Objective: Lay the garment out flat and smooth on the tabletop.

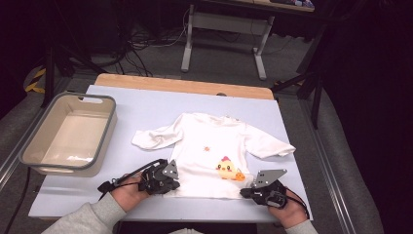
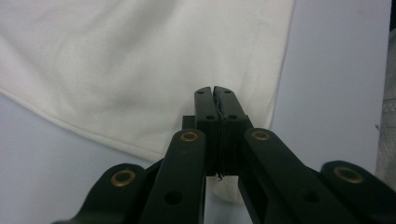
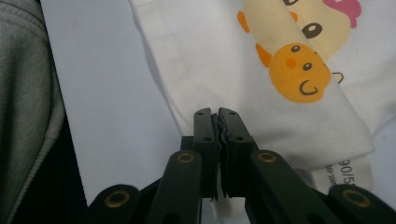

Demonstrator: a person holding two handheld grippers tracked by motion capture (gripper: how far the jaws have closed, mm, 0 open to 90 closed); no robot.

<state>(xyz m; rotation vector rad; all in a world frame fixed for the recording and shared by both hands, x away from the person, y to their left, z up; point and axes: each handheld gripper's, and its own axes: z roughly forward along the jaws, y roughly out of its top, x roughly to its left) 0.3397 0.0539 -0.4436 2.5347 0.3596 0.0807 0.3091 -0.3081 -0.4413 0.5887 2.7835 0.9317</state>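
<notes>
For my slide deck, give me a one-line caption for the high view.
Both tools, left and right, pinch the bottom hem of a white shirt lying flat beside a grey bin.

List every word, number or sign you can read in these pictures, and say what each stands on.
"90/5", cut off and upside down, partly legible: on the white care label at the hem of the white shirt.
No other text; the shirt's chick print carries no words.

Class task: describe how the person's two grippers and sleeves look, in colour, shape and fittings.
Both the left gripper and the right gripper are black, each topped by a grey three-cornered plate with small holes. Black cables loop from them. Their jaws are flat black bars with brass-coloured rivets. The sleeves are light grey.
</notes>
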